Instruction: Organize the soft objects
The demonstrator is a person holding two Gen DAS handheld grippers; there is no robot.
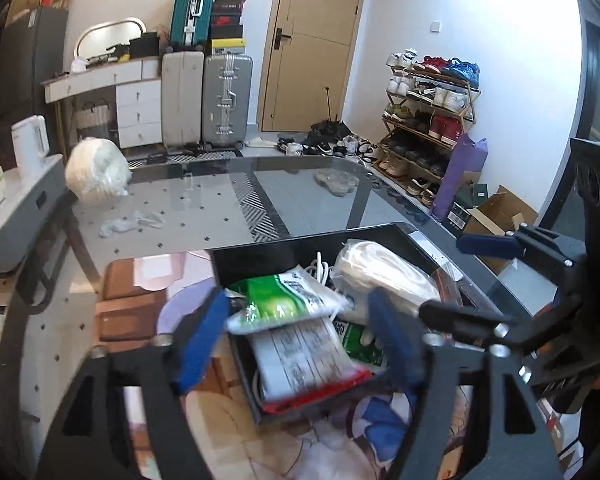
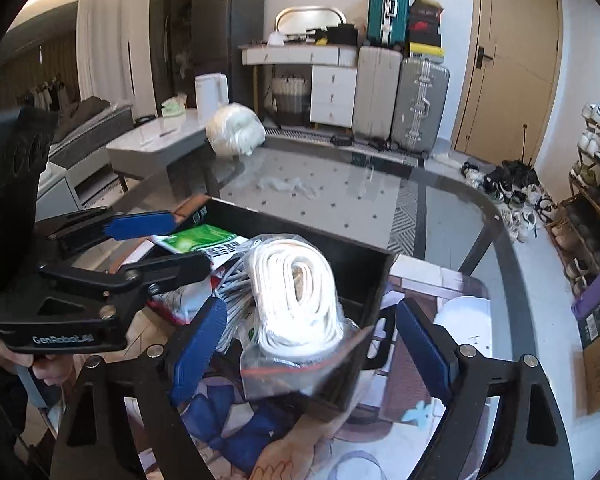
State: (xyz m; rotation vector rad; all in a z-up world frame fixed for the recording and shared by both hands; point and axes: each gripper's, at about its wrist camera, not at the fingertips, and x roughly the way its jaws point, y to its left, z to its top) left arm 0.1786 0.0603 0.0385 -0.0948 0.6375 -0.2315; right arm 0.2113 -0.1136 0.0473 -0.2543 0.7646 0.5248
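Observation:
A black bin [image 1: 260, 246] [image 2: 364, 280] stands on the glass table and holds soft packets. A green and white packet with a red edge [image 1: 292, 320] [image 2: 196, 242] lies on top at the bin's near left. A clear bag of coiled white cord [image 2: 296, 300] [image 1: 384, 276] lies at the right. My left gripper [image 1: 300, 340] is open just above the green packet, its blue pads either side of it. My right gripper [image 2: 308, 344] is open above the cord bag. Each gripper shows in the other's view, the left [image 2: 160, 244] and the right [image 1: 472, 280].
A big white bagged bundle [image 1: 96, 176] [image 2: 236, 130] sits at the table's far left edge. A crumpled clear bag [image 1: 128, 222] [image 2: 288, 186] lies mid-table. Another clear bag [image 1: 338, 182] lies far right. A printed mat [image 2: 260, 420] lies under the bin. A shoe rack [image 1: 428, 120] stands beyond.

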